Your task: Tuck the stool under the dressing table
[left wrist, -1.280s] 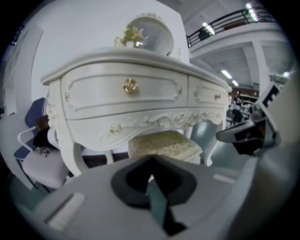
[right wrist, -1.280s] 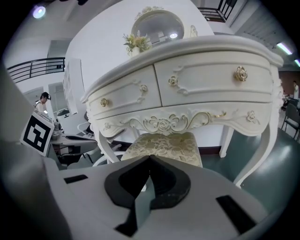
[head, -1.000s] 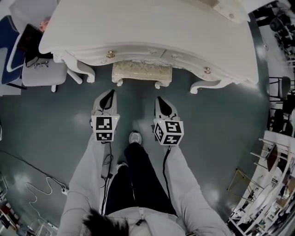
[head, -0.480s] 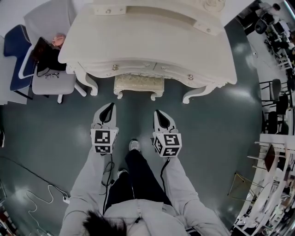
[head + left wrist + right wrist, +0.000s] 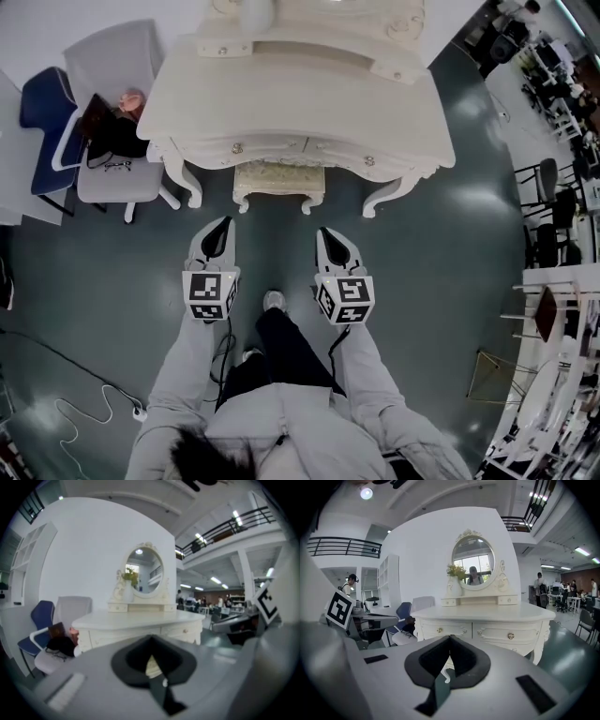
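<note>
Stool (image 5: pixel 278 177) mostly hidden, tucked under dressing table (image 5: pixel 300 98)

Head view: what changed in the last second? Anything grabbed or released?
The view has pulled back from the dressing table, which now looks smaller, with more of its top showing. Nothing grabbed or released: the left claw and right claw stay shut, empty, side by side. The stool stays tucked under the table.

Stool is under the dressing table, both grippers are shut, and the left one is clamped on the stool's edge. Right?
No. The left gripper is shut on nothing: the head view shows it back from the stool, floor between. Stool under the dressing table and right gripper shut are correct.
</note>
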Available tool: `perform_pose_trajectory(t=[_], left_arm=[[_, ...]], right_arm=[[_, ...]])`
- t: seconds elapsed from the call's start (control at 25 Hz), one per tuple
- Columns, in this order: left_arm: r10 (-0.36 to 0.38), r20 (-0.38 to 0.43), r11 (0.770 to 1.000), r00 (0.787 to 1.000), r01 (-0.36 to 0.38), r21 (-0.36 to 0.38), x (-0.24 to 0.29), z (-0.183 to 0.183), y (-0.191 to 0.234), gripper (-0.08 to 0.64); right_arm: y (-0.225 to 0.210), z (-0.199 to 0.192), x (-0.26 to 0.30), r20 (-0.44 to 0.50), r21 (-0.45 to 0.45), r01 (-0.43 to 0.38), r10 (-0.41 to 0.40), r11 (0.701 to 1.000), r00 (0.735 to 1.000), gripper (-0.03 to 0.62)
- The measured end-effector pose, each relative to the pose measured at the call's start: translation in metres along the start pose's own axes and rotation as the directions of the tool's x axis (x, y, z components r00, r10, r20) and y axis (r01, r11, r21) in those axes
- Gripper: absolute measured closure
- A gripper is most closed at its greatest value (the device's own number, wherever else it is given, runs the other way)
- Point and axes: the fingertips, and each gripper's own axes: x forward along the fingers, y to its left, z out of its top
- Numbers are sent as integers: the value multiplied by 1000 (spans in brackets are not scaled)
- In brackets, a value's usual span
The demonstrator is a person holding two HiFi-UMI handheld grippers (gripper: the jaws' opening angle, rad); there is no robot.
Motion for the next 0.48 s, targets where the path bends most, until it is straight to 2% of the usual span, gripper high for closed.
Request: perform_pose_trajectory(t=[0.48], left_arm=[[-13,90,1000,996,11,19,-63,64,-7,551]], right_arm=[[26,57,-59,84,-40,9,-5,999,996,589]])
